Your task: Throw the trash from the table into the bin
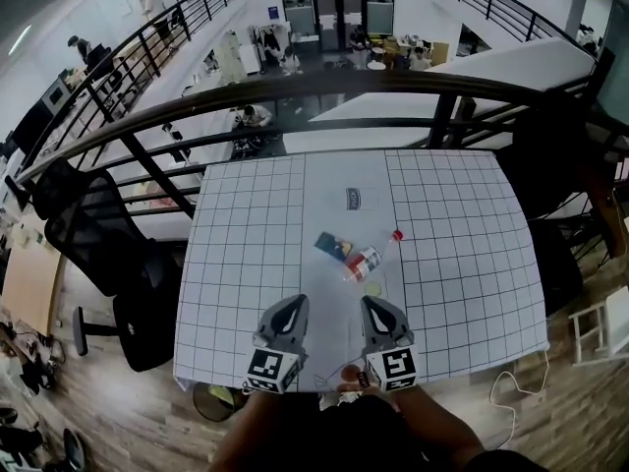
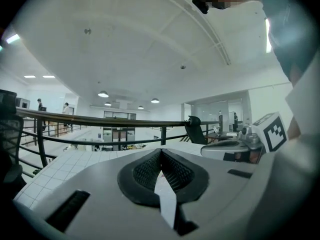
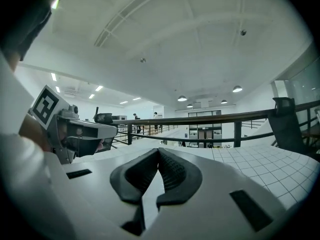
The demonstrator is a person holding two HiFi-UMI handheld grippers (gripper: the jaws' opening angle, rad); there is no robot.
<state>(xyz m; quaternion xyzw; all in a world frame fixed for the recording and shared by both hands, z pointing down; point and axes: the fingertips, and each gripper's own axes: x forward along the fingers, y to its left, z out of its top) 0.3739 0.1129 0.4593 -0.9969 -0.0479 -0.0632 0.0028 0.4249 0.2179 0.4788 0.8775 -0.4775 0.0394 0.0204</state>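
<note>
1. Left gripper [image 1: 291, 308]: jaws fully closed, ribbed black pads meeting at the tips, nothing between them. The left gripper view [image 2: 160, 151] confirms this. It points across the table, about level.
2. Right gripper [image 1: 373, 310]: jaws likewise pressed together and empty, as its own view [image 3: 158, 151] shows. It sits just beside the left one, at its 3 o'clock, and the two are apart.
3. Each gripper shows in the other's view. The right one appears at 3 o'clock in the left gripper view, the left one at 9 o'clock in the right gripper view.
4. Both grippers hover over the near edge of the table [image 1: 246, 264], which is covered in a white cloth with a black grid.
5. The trash lies at 12 o'clock from the grippers, near the table's middle and clear of both:
   - a small clear bottle [image 1: 363, 262] with a red-and-white label, lying on its side;
   - a red cap [image 1: 398, 234] at the bottle's 1 o'clock;
   - a blue wrapper [image 1: 332, 245] at its 10 o'clock, just beside it;
   - a pale yellowish scrap [image 1: 373, 288] at its 6 o'clock.
6. A dark round container [image 1: 211, 401] sits on the floor under the table's near-left corner, at 7 o'clock from the left gripper. I cannot tell whether it is the bin.
7. A black office chair [image 1: 108, 254] stands at 9 o'clock of the table.
8. A dark railing [image 1: 324, 87] curves along the table's far side at 12 o'clock.
</note>
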